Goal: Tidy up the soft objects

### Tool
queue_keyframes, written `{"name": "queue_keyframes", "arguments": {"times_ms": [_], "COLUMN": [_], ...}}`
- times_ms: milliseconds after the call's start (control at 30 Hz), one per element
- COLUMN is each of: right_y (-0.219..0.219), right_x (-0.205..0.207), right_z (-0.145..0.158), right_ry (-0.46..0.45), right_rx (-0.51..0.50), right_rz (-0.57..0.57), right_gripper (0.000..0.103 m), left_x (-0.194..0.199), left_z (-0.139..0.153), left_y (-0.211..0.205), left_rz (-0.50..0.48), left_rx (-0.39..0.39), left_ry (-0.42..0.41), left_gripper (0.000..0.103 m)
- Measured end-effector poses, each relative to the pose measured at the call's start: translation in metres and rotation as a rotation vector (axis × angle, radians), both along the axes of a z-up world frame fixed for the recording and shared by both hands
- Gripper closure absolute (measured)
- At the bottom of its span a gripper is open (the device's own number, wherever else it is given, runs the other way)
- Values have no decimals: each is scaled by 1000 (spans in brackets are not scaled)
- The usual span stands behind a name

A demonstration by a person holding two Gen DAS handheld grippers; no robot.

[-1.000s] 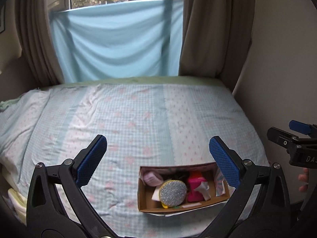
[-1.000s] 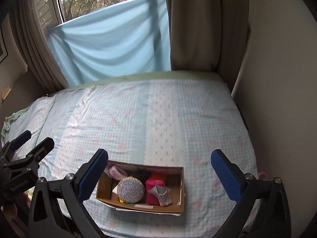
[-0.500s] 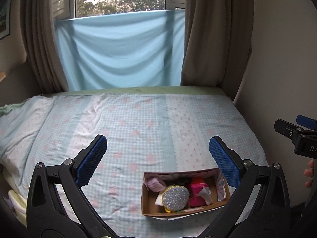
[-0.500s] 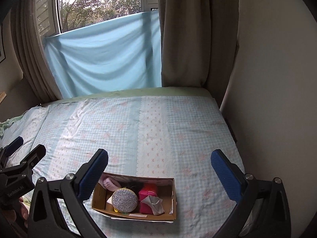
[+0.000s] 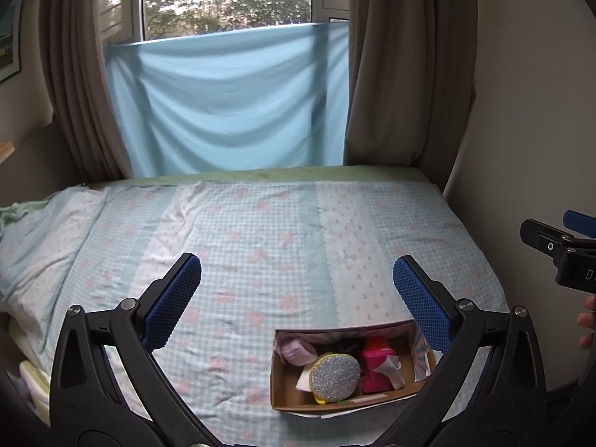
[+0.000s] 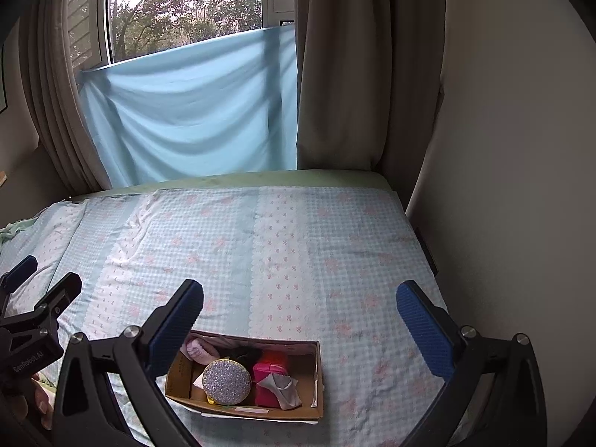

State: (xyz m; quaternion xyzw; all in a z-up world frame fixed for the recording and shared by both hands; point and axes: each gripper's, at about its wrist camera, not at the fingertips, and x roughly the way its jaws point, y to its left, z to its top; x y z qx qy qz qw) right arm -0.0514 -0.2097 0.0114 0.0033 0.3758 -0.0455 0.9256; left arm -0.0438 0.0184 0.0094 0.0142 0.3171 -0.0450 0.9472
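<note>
So you've got both grippers up over the bed (image 5: 260, 246) with nothing in either one. Your left gripper (image 5: 296, 290) has its blue pads spread wide apart, and the right gripper (image 6: 300, 314) is spread just as wide. The box (image 5: 287, 391) sits on the checked sheet near the bed's front edge: in the left wrist view it's down at about 5 o'clock, with its right end tucked behind the right pad, and in the right wrist view it's closer to 6 o'clock, leaning toward the left pad. It's packed with soft stuff: a round glittery silver pouch (image 6: 225, 381) at the front, a pink thing (image 6: 270, 376) right beside it with a grey cloth (image 6: 281, 387) draped over it, a pale pink piece (image 6: 197, 348) at the back left corner, and something dark (image 6: 244, 354) at the back that I can't make out. None of it is touched by either tool. Each gripper shows in the other's view, the right one at 3 o'clock and the left one at 9 o'clock, with fingers of your hand (image 5: 586, 322) poking in. Past the bed a blue cloth (image 6: 193, 111) hangs over the window between brown curtains (image 6: 335, 74).
</note>
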Motion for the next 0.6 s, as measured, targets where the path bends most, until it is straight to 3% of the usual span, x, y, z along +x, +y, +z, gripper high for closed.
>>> {"name": "queue_keyframes", "arguments": {"times_ms": [600], "right_y": [-2], "right_x": [3], "right_z": [2], "right_ry": [-13], "right_rx": [-1], "right_rz": [-5], "right_gripper": [0], "left_x": [3], "left_z": [0], "left_y": [-2], "left_rz": [0], "left_rx": [1], "left_ry": [-2], "left_gripper": [0]}}
